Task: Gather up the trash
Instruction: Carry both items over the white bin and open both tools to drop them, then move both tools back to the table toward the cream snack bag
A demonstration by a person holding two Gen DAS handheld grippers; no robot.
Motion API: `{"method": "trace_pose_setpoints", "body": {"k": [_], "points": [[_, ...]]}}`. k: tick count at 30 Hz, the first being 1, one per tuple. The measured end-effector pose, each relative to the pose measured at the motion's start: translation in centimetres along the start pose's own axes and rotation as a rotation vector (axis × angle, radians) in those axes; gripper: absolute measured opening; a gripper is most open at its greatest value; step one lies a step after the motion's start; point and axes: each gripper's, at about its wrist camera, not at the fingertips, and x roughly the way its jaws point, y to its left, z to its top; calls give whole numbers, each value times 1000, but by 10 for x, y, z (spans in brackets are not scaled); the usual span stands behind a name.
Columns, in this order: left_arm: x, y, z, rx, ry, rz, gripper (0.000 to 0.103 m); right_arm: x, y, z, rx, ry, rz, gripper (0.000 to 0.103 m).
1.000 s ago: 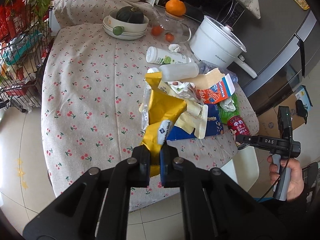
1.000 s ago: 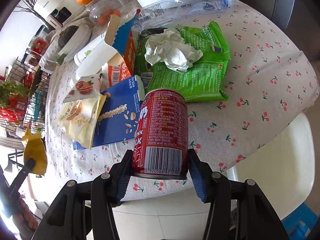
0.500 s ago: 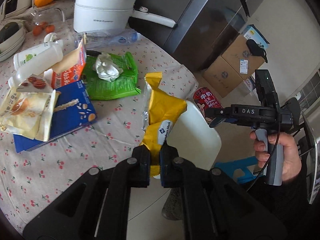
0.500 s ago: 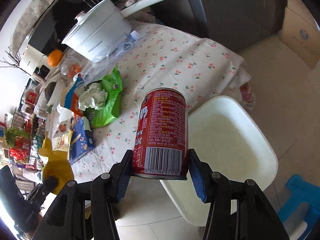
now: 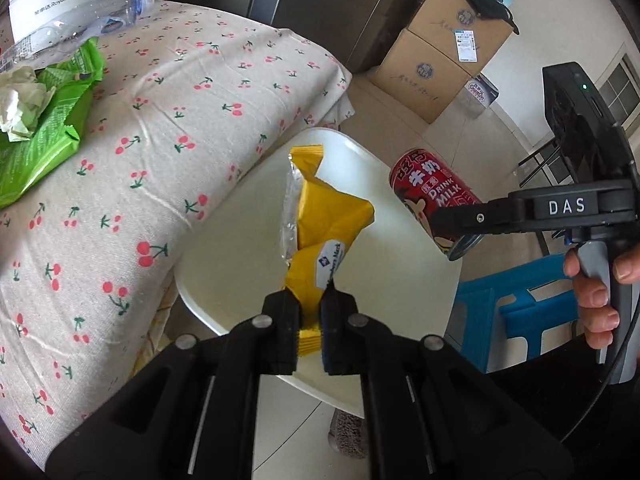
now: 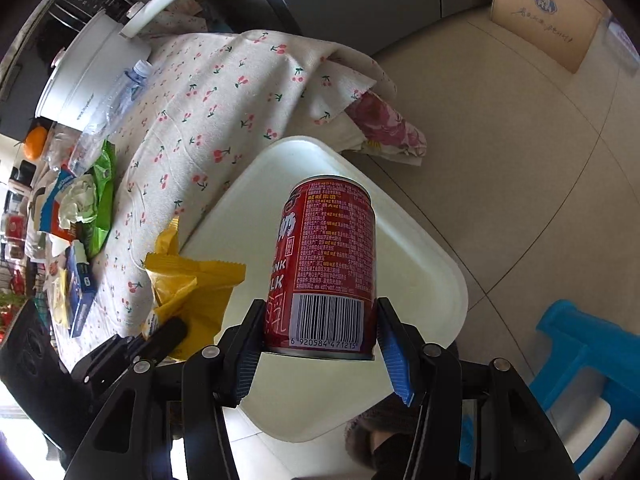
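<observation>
My left gripper (image 5: pixel 310 320) is shut on a crumpled yellow snack wrapper (image 5: pixel 324 224) and holds it above a white bin (image 5: pixel 240 248) beside the table. My right gripper (image 6: pixel 320 340) is shut on a red milk-drink can (image 6: pixel 326 268), upright over the same white bin (image 6: pixel 420 264). The can (image 5: pixel 434 196) and right gripper (image 5: pixel 472 216) also show in the left wrist view, right of the wrapper. The wrapper (image 6: pixel 192 284) shows in the right wrist view, left of the can.
The table with cherry-print cloth (image 5: pixel 168 120) holds a green bag (image 5: pixel 48 124) with crumpled tissue (image 5: pixel 20 108), a clear plastic bottle (image 5: pixel 100 12) and a white pot (image 6: pixel 88 68). A blue stool (image 6: pixel 580 368) and cardboard boxes (image 5: pixel 440 52) stand on the tiled floor.
Both grippers have swung away from the table with their loads and now hang over the white bin. The can has left the tabletop.
</observation>
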Motion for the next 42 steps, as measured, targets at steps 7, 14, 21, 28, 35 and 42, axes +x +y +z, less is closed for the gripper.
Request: {"method": "trace_pose_setpoints", "body": {"k": [7,14,21,28,35,42], "points": [[-10,9,-1,-11,9,43,50,6,2,0,-14,17,-7,55],[-52,24,-5,-17,-36,116,67,30,19,1,-52,87,-34,55],[-104,42,-12,-18,-109,214,79,59,38,1,-87,150,-83,54],[-124,62,-8,-51,-137,269,81,46,56,4,-85,108,-43,58],[-143,81,-12,-89,-153,338,85,32,82,-1,-119,82,-35,65],[-171,118,-20,-188,-168,411,93,7,108,0,-159,19,-23,75]]}}
